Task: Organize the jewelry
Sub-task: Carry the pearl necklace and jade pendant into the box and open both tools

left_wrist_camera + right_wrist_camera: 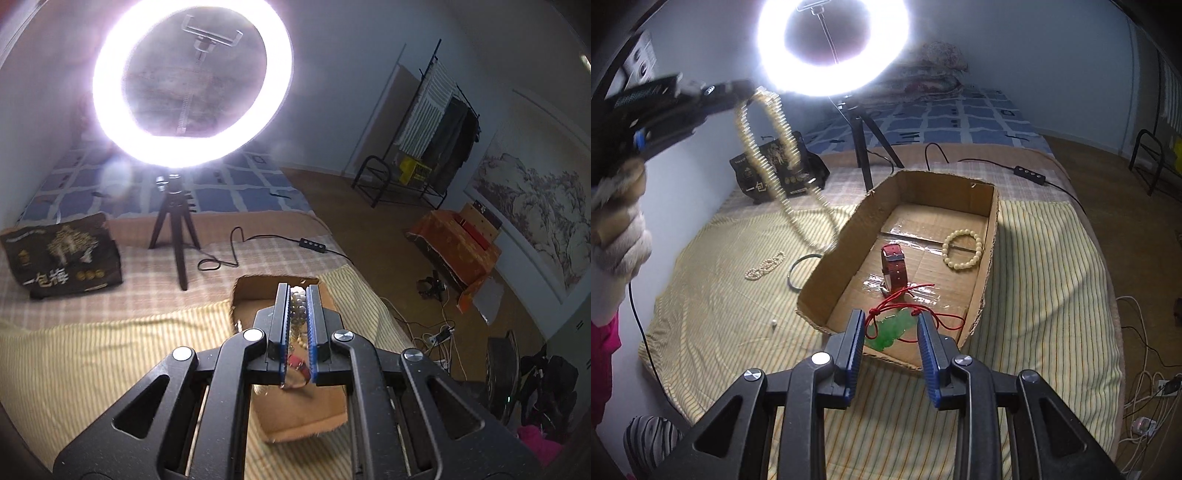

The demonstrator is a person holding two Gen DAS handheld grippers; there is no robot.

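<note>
Blue-padded and nearly closed, my left hand-held gripper (297, 295) pinches a long cream bead necklace (764, 147); from the right wrist view I see it raised high at the left, the strand hanging in a blurred loop whose lower end trails beside the left wall of the cardboard box (991, 236). Through the left wrist view beads show in the narrow slot between the fingers, with the box straight below.

My right hand-held gripper (891, 334) stands wide open with nothing in its grasp, fingers either side of the green jade pendant (892, 328) on its red cord (905, 293), which lies at the near end of the box. Past it a red-strapped watch (895, 267) stands on edge on the taped floor of the box, and a cream bead bracelet (962, 249) lies flat near the right wall.

Outside the box, on the yellow striped bed cover (1041, 302), I see a green bangle (803, 271) partly hidden behind the left wall, a small pearl bracelet (764, 266) just beside it, and one loose pearl (773, 323) nearer me.

Farther back a lit ring light (833, 48) on a tripod (866, 147) glares into both lenses, a dark printed bag (775, 173) sits to its left behind the hanging strand, and its cable with an inline switch (1032, 173) runs across the bed to the right.
</note>
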